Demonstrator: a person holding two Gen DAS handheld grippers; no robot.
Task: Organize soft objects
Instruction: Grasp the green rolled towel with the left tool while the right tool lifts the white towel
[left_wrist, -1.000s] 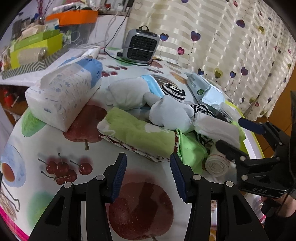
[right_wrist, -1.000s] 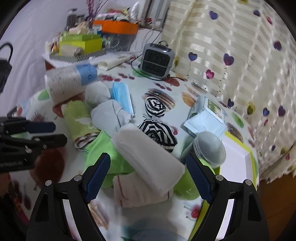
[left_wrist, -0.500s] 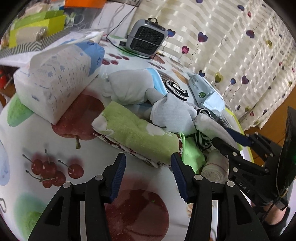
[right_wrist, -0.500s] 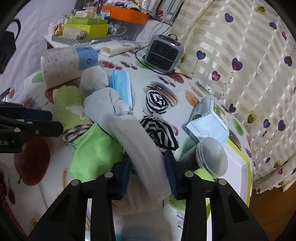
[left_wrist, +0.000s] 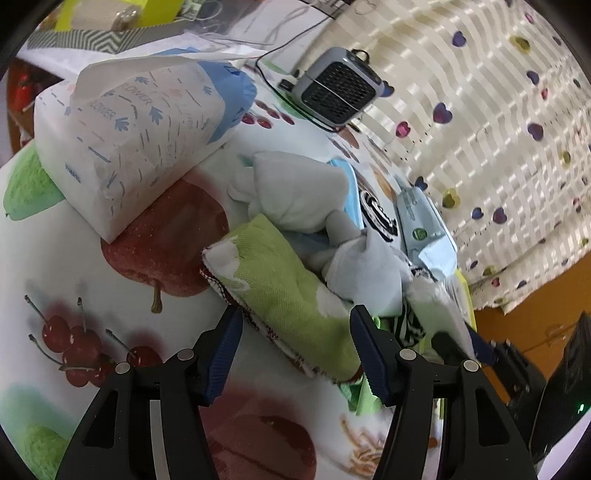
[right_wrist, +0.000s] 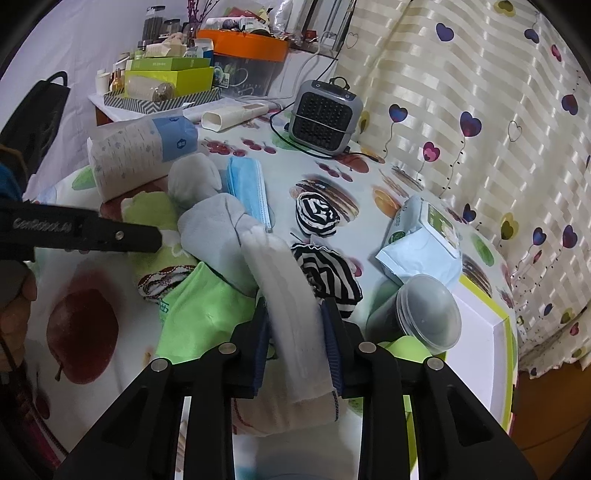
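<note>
White folded cloth (right_wrist: 291, 295): pinched firmly in the right claw (right_wrist: 295, 343).
Left claw (left_wrist: 295, 350): open, straddling the green towel (left_wrist: 284, 295).
Advice: lift straight up, sparing the pile.

A table (right_wrist: 388, 173) with a fruit-printed cover stands against a cream striped curtain (right_wrist: 480, 74) patterned with hearts. Behind it, a white wall (right_wrist: 92, 33) backs a cluttered shelf (right_wrist: 110, 110). Orange-brown flooring (left_wrist: 532, 325) shows below the curtain.
</note>
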